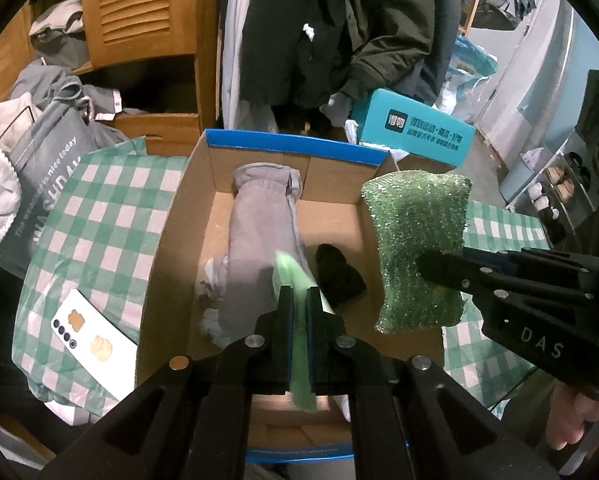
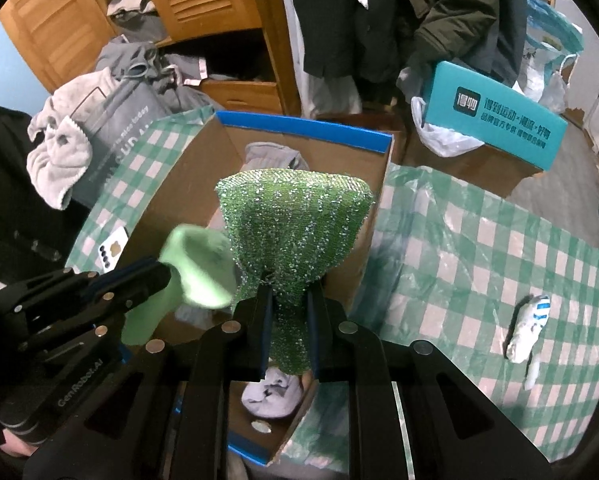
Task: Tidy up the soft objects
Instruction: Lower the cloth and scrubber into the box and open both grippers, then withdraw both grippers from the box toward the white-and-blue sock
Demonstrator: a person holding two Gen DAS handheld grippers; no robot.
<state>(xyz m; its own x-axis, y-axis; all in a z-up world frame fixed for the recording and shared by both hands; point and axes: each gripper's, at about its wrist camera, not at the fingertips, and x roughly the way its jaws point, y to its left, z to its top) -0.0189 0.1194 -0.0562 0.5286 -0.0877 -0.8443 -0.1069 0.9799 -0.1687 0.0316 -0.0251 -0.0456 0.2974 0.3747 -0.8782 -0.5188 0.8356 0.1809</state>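
Note:
My left gripper point(image 1: 298, 300) is shut on a pale green cloth point(image 1: 299, 320) and holds it over the open cardboard box point(image 1: 179, 208); the cloth point(image 2: 197, 268) and gripper point(image 2: 151, 278) also show in the right wrist view. My right gripper point(image 2: 289, 300) is shut on a glittery green scrub sponge point(image 2: 295, 220), held above the box's right wall; the sponge point(image 1: 417, 240) and gripper point(image 1: 435, 268) show in the left wrist view too. Inside the box lie a grey sock point(image 1: 259, 232), a black soft item point(image 1: 339, 276) and white cloth point(image 1: 211, 292).
The box sits on a green checked tablecloth point(image 2: 479, 248). A white and blue rolled sock point(image 2: 527, 328) lies on the cloth at right. A phone point(image 1: 91, 336) lies left of the box. A teal box point(image 2: 503, 116), piled clothes point(image 1: 39, 152) and a wooden cabinet point(image 1: 139, 8) stand behind.

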